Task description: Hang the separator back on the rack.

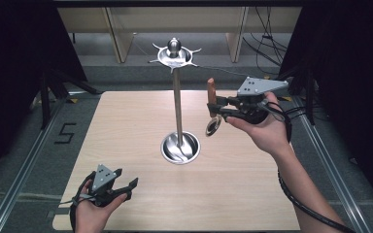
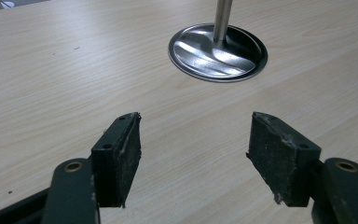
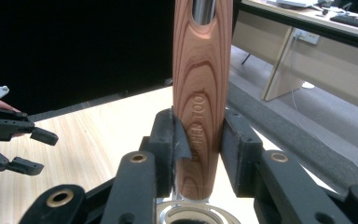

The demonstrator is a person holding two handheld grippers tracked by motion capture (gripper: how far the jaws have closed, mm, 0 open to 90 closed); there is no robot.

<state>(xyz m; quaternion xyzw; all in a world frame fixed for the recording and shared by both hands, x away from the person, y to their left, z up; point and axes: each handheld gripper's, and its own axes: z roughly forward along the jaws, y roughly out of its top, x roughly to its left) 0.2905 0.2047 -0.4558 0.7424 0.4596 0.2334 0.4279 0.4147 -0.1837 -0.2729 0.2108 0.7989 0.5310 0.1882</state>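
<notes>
Tool: wood-handled utensil, metal ring end down, in the air at 3 o'clock of the stand.
Right gripper: jaws clamped on its handle.
Left gripper: jaws wide, empty, over the desk.
Handling: stiff, light; smooth handle may slip, grip mid-handle.

Table w/ stand upright near its middle: round base on the tabletop, pole rising to a hooked top dish w/ knob above it. Left gripper at near-left corner, low over table, jaws apart w/ nothing btwn, pointing twd the base, well apart from it. Right gripper raised right of the pole, approx mid-height, jaws pointing left, clamped on utensil handle; handle stands upright above jaws, utensil's ring end hangs below, near pole but not touching. Floor rails left & right of table; desk legs behind.
</notes>
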